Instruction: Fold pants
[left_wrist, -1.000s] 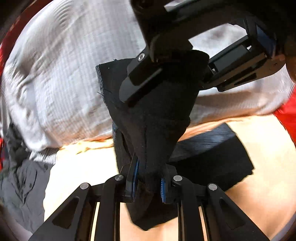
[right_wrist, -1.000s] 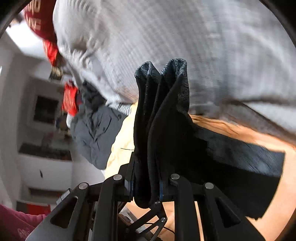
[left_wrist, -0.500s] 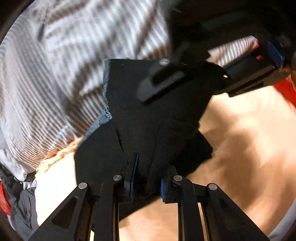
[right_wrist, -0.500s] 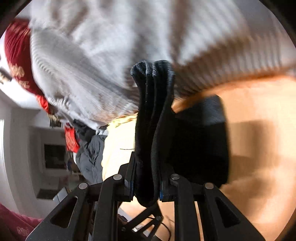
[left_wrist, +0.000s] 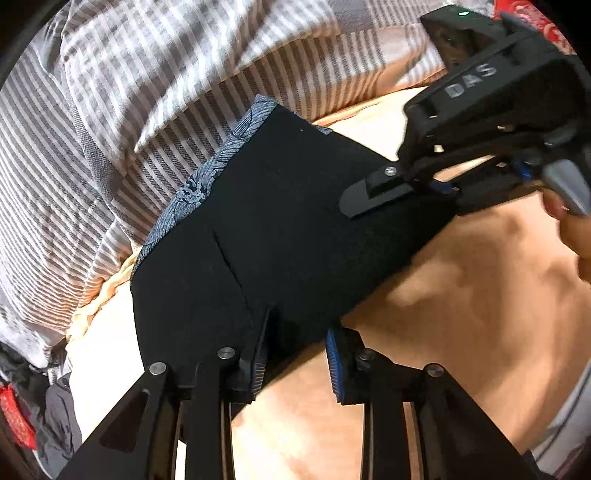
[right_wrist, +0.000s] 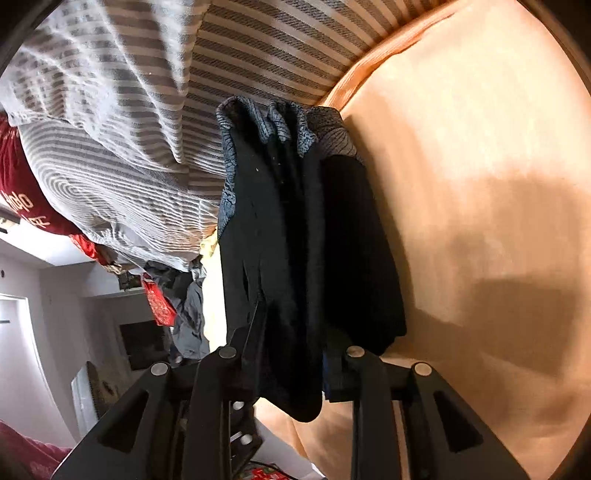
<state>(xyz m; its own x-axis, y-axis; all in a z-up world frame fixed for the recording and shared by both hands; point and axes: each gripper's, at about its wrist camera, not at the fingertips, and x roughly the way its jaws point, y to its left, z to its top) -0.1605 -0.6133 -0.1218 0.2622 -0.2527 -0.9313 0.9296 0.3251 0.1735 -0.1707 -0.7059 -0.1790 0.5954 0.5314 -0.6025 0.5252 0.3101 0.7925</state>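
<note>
The black pants (left_wrist: 280, 236), folded into several layers with a blue-grey patterned lining showing at one edge, lie low over the orange bed sheet (left_wrist: 461, 314), beside a striped blanket (left_wrist: 110, 92). The left gripper (left_wrist: 295, 354) has its fingers clamped on one end of the folded bundle. The right gripper (right_wrist: 291, 354) has its fingers clamped on the other end, the layers bunched between them.
</note>
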